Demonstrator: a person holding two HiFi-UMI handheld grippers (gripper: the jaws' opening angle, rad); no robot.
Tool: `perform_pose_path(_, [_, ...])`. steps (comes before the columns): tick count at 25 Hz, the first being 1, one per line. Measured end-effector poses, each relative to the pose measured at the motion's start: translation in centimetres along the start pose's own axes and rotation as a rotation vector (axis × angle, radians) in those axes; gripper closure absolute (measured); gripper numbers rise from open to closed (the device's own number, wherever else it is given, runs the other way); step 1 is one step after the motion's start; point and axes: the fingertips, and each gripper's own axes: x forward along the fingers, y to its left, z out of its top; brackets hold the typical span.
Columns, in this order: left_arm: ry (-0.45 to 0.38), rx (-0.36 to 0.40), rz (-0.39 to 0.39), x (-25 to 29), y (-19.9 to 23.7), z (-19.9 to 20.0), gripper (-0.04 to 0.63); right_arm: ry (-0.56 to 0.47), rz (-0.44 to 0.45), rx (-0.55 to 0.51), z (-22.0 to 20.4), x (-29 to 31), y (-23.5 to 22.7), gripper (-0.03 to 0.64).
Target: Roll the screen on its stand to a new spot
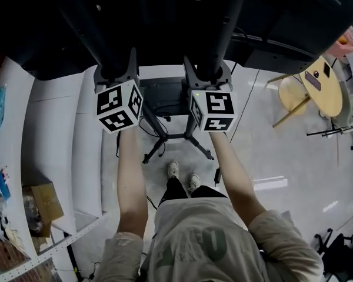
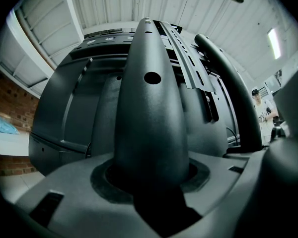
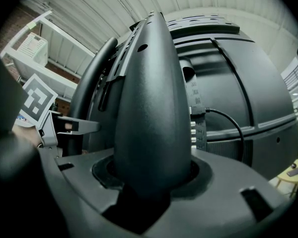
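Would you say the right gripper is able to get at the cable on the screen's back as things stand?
Probably not yet: the right gripper has its jaws shut on the post, so it must let go first. The cable itself lies uncovered just beside that post.

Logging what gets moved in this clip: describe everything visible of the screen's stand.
The stand looks like dark matte metal: two upright posts behind the screen, splayed legs below on the pale floor, a black box between. It stands upright. The left gripper is shut on one post, the right gripper on the other.
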Motion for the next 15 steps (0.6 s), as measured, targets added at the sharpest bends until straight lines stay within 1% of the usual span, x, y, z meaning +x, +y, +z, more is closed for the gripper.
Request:
perform_pose_path(10, [-0.006, -0.001, 0.003, -9.7, -0.6, 0.4, 0.380, -0.004, 0.012, -0.004, 0.5, -8.5, 4.2, 0.414])
perform_pose_path(15, [-0.008, 0.004, 0.001, -13.9, -1.5, 0.8, 0.380, -0.010, 0.003, -0.003, 1.1, -12.7, 5.6, 0.414])
